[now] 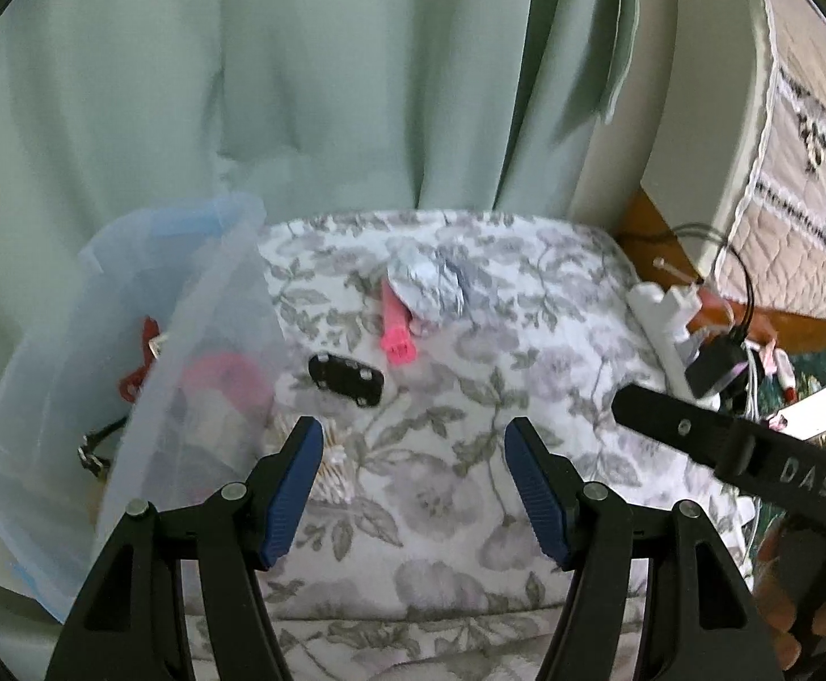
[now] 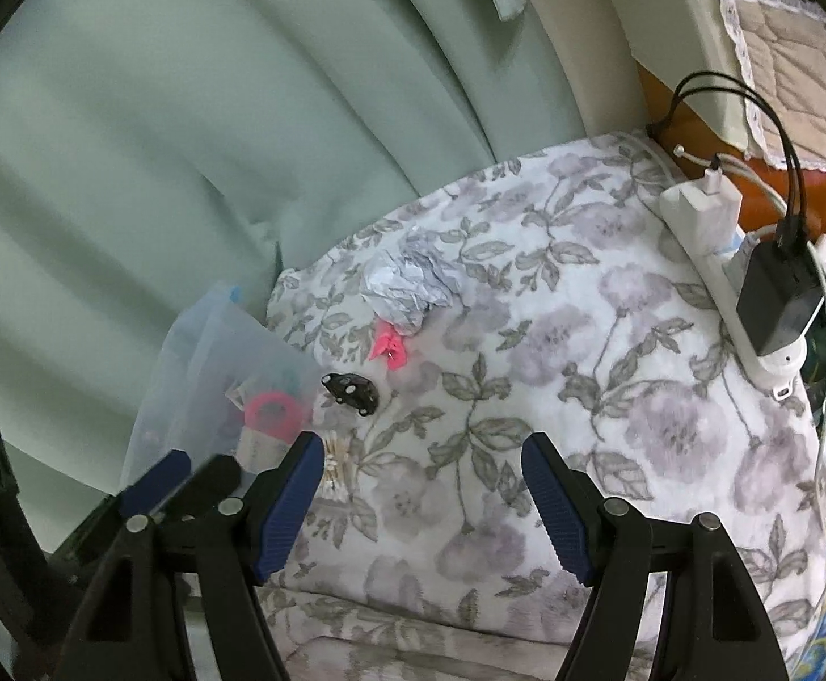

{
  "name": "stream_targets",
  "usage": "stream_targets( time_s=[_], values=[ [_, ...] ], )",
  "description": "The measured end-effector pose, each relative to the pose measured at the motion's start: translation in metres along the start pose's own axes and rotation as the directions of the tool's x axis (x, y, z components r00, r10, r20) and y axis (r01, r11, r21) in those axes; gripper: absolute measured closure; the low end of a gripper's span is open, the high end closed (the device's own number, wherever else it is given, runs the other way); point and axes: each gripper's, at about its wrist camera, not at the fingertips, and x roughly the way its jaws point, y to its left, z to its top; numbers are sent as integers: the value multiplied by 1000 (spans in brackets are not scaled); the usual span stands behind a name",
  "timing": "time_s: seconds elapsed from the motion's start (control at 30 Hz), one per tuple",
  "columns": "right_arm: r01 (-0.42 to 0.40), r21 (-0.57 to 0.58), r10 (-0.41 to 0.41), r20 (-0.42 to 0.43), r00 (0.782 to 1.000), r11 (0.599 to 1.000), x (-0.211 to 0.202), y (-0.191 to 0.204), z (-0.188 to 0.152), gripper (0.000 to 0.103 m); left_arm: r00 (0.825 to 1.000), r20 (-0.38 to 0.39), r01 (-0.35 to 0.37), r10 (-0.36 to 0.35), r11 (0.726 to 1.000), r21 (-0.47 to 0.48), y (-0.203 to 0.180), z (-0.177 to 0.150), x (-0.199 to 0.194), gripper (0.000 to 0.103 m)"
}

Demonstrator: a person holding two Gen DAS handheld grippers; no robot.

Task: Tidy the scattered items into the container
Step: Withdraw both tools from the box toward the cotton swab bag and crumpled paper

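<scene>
A clear plastic container [image 1: 129, 374] [image 2: 197, 352] stands at the left edge of a floral cloth [image 1: 470, 511], with a pink ring [image 1: 226, 380] and small red and black items inside. On the cloth beside it lie a black toy car [image 1: 346, 379] [image 2: 350, 391], a pink clip [image 1: 397, 335] [image 2: 387, 346], a crumpled silvery wad [image 1: 430, 289] [image 2: 413, 284] and a bundle of cotton swabs [image 1: 333, 459] [image 2: 336, 465]. My left gripper [image 1: 413, 437] hovers open just short of the car. My right gripper [image 2: 421, 448] is open and empty, to the right of the left one.
A white power strip [image 1: 662, 318] [image 2: 742, 295] with a black charger [image 2: 776, 301] and cables lies along the cloth's right edge. Pale green curtains [image 1: 299, 85] hang behind. A quilted bed cover [image 1: 799, 181] shows at far right.
</scene>
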Motion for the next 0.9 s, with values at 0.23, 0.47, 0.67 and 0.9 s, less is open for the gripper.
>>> stream_targets(
  time_s=[0.23,0.47,0.67,0.9],
  values=[
    [11,1,-11,-43,999,1000,16,-3,-4,27,997,-72,-30,29,1000,-7,13,-15,31,35],
    [26,0,-26,-97,995,1000,37,-3,-9,27,990,-129,-57,50,997,-54,33,-26,57,35],
    [36,-14,-37,-146,989,999,56,-1,-13,27,982,-172,-90,80,995,-52,40,-33,80,35],
    [53,-20,-55,-193,980,998,75,-3,-16,27,971,-207,-134,120,990,-54,49,-40,103,35]
  ],
)
